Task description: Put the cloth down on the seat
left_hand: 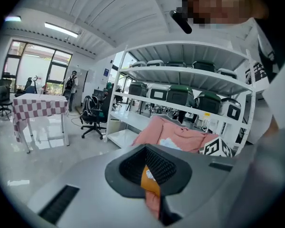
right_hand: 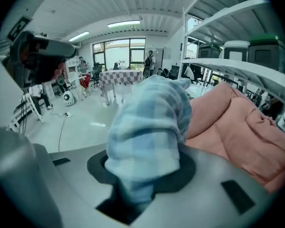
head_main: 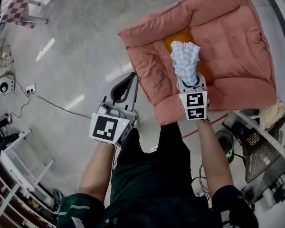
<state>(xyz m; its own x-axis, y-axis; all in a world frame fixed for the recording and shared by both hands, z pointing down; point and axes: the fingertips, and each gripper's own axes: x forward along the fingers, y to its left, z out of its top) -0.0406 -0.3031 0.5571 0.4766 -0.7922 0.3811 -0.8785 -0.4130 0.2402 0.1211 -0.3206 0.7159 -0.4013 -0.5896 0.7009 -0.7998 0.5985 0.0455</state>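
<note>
Cloth (head_main: 185, 58), blue/white check: bunched upright in R tool (head_main: 188, 82), jaws clamped on it, above pink seat (head_main: 237, 37), far right. L tool (head_main: 131, 80): jaws together, empty, over floor (head_main: 76, 56).

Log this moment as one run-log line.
right tool: shut on cloth, over seat | left tool: shut, empty, over floor | cloth: not yet released
</note>
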